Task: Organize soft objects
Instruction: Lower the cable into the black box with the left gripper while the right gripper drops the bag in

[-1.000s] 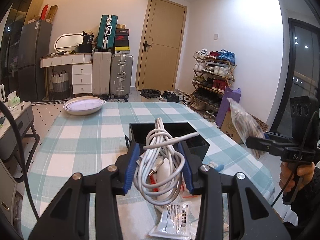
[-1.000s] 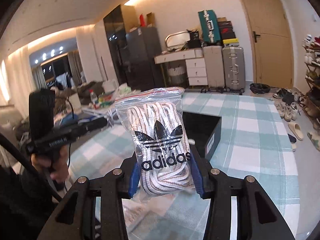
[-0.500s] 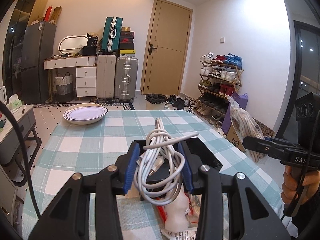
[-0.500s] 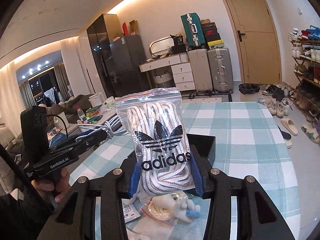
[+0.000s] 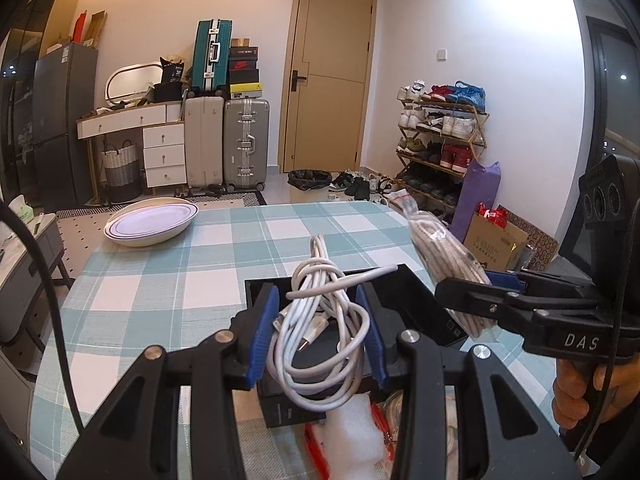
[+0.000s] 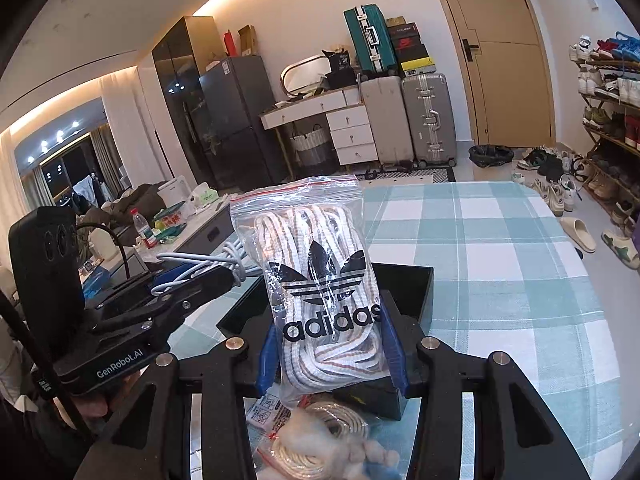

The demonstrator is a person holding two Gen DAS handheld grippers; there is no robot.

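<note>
- The left gripper [image 5: 318, 332] pinches a bundle of white cable [image 5: 320, 320] between its blue pads [image 5: 262, 332], the coil bulging out above and below the jaws.
- The bundle hangs over a black box [image 5: 420, 304] (open at the top), which sits on the checked table [image 5: 180, 272] toward its near edge.
- The right gripper [image 6: 332, 348] clamps a clear zip bag of shoelaces [image 6: 320, 280] at the bag's lower half; the bag stands upright, with a black logo printed on its front.
- That bag is held above the near part of the same box [image 6: 404, 284].
- In the left wrist view the right gripper [image 5: 464, 292] reaches in from the right side, its bag [image 5: 444, 252] slanting over the box's right wall.
- In the right wrist view the left gripper [image 6: 200, 280] comes in from the left with the cable [image 6: 208, 258] in its tip.
- Below the grippers, by the table's near edge, lie a bag of cream cord [image 6: 320, 436], a white foam piece [image 5: 352, 436] and a small printed packet [image 6: 268, 408].
- A white plate [image 5: 152, 222] rests near the table's far left corner, well apart from the box.
</note>
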